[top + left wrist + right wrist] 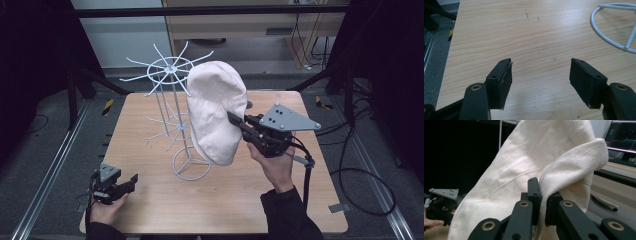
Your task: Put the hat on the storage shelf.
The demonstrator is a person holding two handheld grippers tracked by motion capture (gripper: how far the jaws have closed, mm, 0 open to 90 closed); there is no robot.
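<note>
Standing at the middle of the wooden table [150, 210], a white wire rack [172, 107] spreads its prongs just left of a pale fabric hat [215, 110], which the right gripper [239, 121] holds up above the tabletop, jaws clamped on a fold of the cloth. The hat hides the rack's right-hand prongs. At the near left corner the left gripper [131, 180] rests low, jaws spread apart over bare wood, the rack's ring base [614, 27] well off to its far right. Bare tabletop lies along the near edge between the two hands.

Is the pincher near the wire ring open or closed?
Open: the left gripper has a wide gap between its jaws, with bare table showing through.
</note>
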